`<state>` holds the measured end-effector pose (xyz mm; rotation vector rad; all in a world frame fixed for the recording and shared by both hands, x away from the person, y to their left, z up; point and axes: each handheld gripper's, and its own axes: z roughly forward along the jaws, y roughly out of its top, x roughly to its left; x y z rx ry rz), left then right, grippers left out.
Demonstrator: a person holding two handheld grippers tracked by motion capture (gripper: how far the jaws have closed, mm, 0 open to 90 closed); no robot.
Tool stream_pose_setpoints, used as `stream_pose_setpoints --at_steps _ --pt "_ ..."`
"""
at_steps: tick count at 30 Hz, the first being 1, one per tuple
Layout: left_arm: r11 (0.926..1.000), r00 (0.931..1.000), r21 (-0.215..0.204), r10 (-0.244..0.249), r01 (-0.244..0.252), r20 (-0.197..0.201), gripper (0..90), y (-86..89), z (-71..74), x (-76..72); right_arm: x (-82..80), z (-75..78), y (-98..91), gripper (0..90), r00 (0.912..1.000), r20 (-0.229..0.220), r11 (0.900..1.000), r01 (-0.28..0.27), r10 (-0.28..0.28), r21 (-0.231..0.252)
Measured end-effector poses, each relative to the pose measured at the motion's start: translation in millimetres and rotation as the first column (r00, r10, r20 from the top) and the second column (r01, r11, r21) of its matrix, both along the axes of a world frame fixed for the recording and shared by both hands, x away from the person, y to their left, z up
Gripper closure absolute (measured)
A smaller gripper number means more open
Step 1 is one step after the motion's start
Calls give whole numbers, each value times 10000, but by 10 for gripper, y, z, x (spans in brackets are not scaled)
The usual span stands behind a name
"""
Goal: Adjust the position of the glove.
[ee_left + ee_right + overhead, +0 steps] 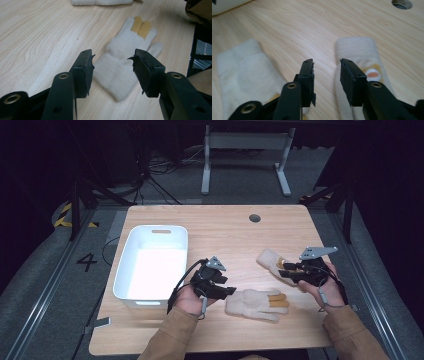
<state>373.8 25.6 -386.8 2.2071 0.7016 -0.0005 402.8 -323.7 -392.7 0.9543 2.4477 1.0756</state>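
Two cream knit gloves with yellow fingers lie on the wooden table [225, 235]. The near glove [257, 304] [125, 57] lies flat, cuff toward my left gripper [231, 291] [112, 67], which stands open just short of the cuff with nothing between its jaws. The far glove [270, 260] [359, 50] lies under and ahead of my right gripper [285, 271] [327, 77]. That gripper is open too, its jaws low over the glove's left edge and the bare wood beside it. The near glove [242, 70] also lies at the left in the right gripper view.
A white plastic bin [131, 270] stands at the table's left, its rim [227, 6] at the top left of the right gripper view. A round cable hole [255, 218] [402, 3] sits near the far edge. The far glove's edge [100, 2] runs along the top of the left gripper view.
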Motion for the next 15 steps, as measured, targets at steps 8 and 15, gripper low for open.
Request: stream_pose_setpoints --at_steps 8,15 --pt "9997 9997 72 235 -234 -58 504 65 -33 -22 133 -15 -158 491 9936 194 9938 1106 -1109 125" --pt "9990 9990 141 427 -425 -122 500 131 -60 -58 293 -126 -250 467 9851 -104 9851 1716 -1715 94"
